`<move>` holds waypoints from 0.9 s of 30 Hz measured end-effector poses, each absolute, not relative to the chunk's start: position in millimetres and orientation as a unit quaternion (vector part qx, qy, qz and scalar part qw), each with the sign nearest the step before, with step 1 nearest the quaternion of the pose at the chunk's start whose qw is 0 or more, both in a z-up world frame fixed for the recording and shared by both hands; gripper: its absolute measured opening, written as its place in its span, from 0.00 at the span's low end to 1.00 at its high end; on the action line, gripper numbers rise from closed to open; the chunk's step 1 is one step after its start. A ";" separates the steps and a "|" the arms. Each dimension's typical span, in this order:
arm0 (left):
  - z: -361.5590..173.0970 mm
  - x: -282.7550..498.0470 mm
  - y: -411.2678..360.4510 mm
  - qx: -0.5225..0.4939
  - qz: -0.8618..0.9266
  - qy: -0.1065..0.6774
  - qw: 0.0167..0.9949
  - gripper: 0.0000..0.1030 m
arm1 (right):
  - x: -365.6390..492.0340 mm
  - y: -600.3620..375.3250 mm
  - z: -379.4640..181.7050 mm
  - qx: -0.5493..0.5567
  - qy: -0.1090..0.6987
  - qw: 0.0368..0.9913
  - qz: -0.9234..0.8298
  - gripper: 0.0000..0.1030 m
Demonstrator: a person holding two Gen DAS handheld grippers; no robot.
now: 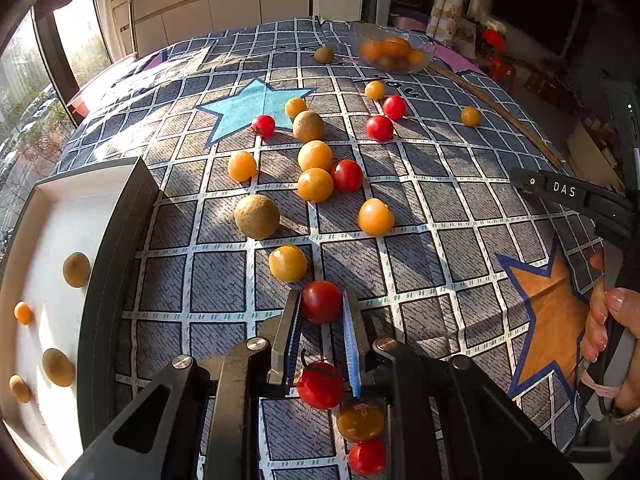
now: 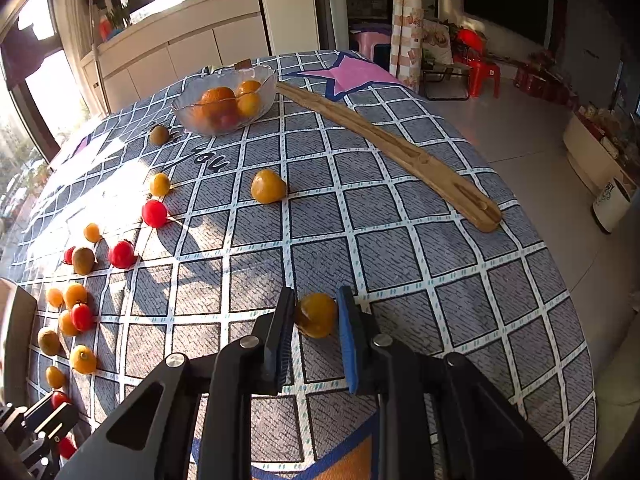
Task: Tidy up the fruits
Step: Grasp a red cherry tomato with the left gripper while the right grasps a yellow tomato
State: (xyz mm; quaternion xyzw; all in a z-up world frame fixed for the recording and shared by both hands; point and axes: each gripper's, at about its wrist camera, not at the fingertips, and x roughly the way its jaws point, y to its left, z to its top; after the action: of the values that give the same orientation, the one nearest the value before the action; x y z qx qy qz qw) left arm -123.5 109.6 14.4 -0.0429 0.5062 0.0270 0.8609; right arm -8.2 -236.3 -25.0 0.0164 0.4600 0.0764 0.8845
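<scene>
My left tool [image 1: 321, 307] clenched on small round red tomato [image 1: 321, 301] at its tips; my right tool [image 2: 316, 312] clenched on small round orange fruit [image 2: 316, 315]. Lift both straight off checked-cloth surface [image 2: 400, 248], grip gentle, avoid crushing.

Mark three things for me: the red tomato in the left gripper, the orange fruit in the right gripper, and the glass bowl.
red tomato [image 1: 321, 301], left wrist view, centre of its visible skin.
orange fruit [image 2: 316, 314], right wrist view, middle of the fruit.
glass bowl [image 2: 188, 118], right wrist view, its near left wall.
</scene>
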 end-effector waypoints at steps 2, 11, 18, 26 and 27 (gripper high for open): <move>14.7 -126.8 110.8 -0.044 0.021 0.506 0.861 0.20 | -16.0 -237.1 -24.6 0.025 0.463 0.882 0.085 0.22; 22.1 -146.6 117.8 -0.045 0.005 0.499 0.865 0.20 | -62.9 -233.5 -23.8 0.037 0.477 0.870 0.122 0.22; 31.9 -164.9 125.2 -0.044 0.002 0.490 0.870 0.20 | -98.8 -223.9 -20.8 0.043 0.484 0.862 0.147 0.22; 44.1 -186.9 136.5 -0.044 -0.002 0.478 0.877 0.20 | -127.8 -209.0 -11.4 0.043 0.487 0.857 0.163 0.22; 46.1 -190.3 138.7 -0.045 -0.001 0.476 0.879 0.20 | -130.7 -206.2 -10.0 0.041 0.487 0.856 0.165 0.22</move>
State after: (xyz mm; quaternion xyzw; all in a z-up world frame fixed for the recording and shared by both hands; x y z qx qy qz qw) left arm -190.3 138.7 46.1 -0.0445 0.4756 -0.0014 0.8785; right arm -130.7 -206.2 -10.0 0.0409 0.4872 0.1655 0.8565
